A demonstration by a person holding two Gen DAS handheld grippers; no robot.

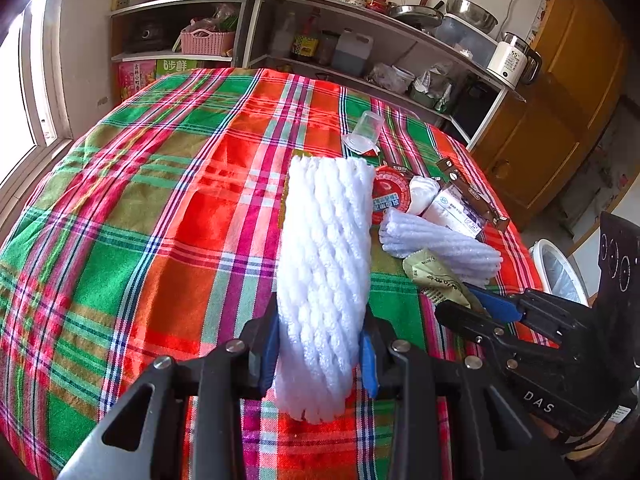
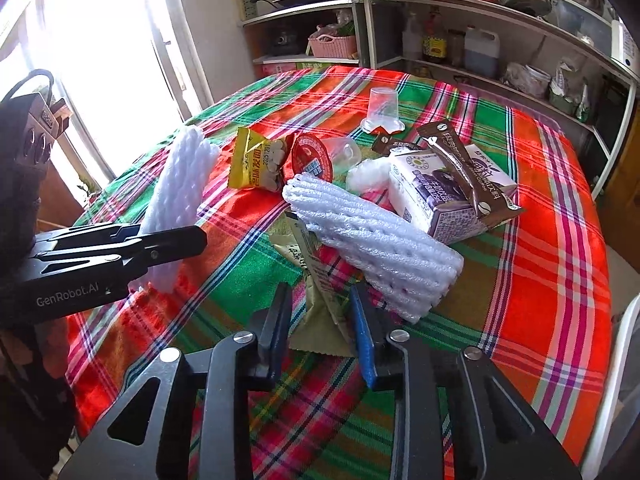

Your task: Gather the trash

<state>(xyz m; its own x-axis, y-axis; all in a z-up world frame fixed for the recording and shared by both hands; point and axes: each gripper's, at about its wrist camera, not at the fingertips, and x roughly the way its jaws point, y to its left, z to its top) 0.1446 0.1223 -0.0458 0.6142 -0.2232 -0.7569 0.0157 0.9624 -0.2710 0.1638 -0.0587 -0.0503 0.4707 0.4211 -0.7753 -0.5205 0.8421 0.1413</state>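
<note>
Left wrist view
Left gripper (image 1: 320, 356): clamped on the white foam net sleeve (image 1: 324, 264), pads squeezing its lower end; the sleeve stands up out of the jaws above the plaid tablecloth (image 1: 160, 216).
Handling: the sleeve is very light, soft and springy, so a low pinch holds it, though it will flop if swung.
Remaining trash: a second foam sleeve (image 1: 440, 244), red-lidded cup (image 1: 390, 194) and clear plastic cup (image 1: 366, 132) lie clustered to the right.
Room: the left half of the cloth is bare; a white bin rim (image 1: 558, 268) shows past the table's right edge (probably the drop point).

Right wrist view
Right gripper (image 2: 322, 328): jaws narrowed around the olive paper packet (image 2: 320, 304); whether the pads truly press it is hard to say, since the packet's edges hide contact.
Handling: the packet is thin, flat and crinkly, liable to slip; best pinched across its raised end.
Neighbours: the second foam sleeve (image 2: 372, 240) rests touching the packet, so lifting may drag it; milk carton (image 2: 440, 196) and yellow snack bag (image 2: 256, 160) sit behind.
Edge: the table's near edge is close below the gripper.
</note>
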